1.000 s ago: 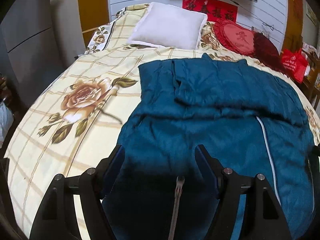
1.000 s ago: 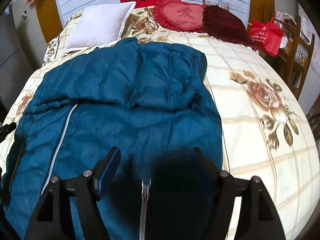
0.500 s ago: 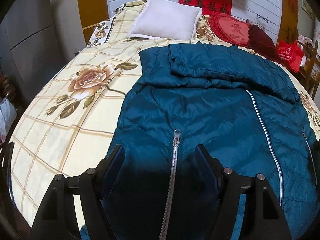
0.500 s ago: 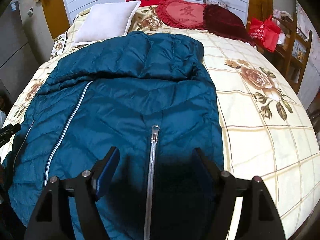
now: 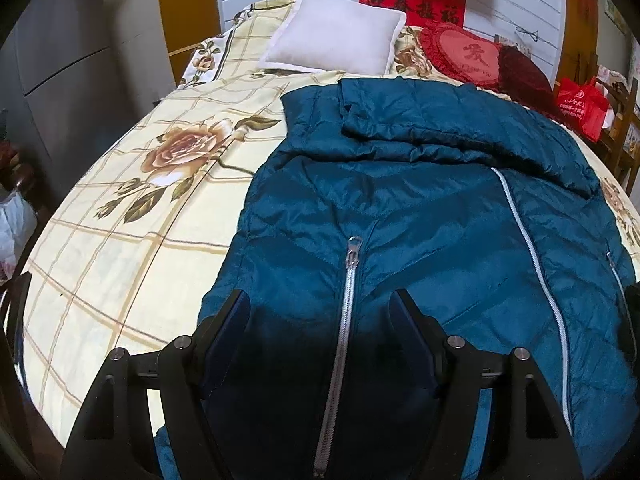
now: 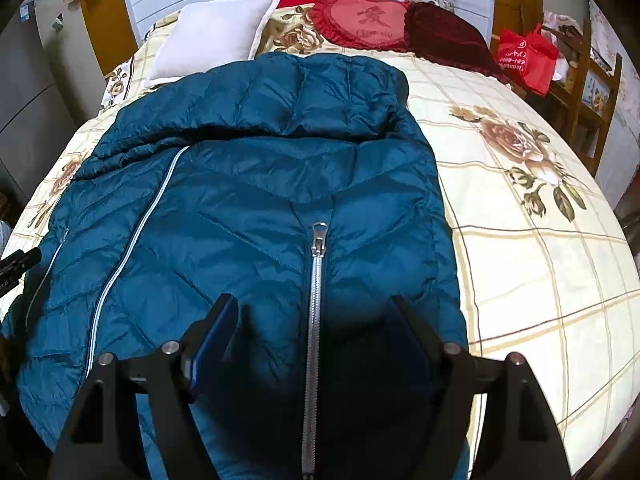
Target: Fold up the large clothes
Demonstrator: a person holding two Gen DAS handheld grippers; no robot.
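Floral bedding covers the bed (image 5: 120, 248), with a white pillow (image 5: 336, 36) and a red heart cushion (image 6: 360, 20) up at the headboard. Spread across it is the teal down jacket (image 6: 248, 184), and that is the garment I am meant to fold.

What matters for my next move is how the jacket lies: its long axis runs straight away from me, hem nearest the cameras, hood end bunched up by the pillows. Each pair of tongs sits low over the near hem, one to each side. My left tongs (image 5: 320, 308) straddle a pocket zipper (image 5: 344, 320) on the jacket's left half; my right tongs (image 6: 310, 312) straddle the matching pocket zipper (image 6: 314, 300) on the right half. The main front zipper (image 5: 532, 256) runs between the two, so neither hand is nearer — the jacket is centred on me.

Both pairs of tongs stand wide apart, with fabric lying beneath and between the blue pads but nothing pinched that I can see; the lowest part of the hem is in shadow under them.

I judge the fold has yet to begin on this end — the likely grab is the hem at both sides, then carry it up toward the hood.
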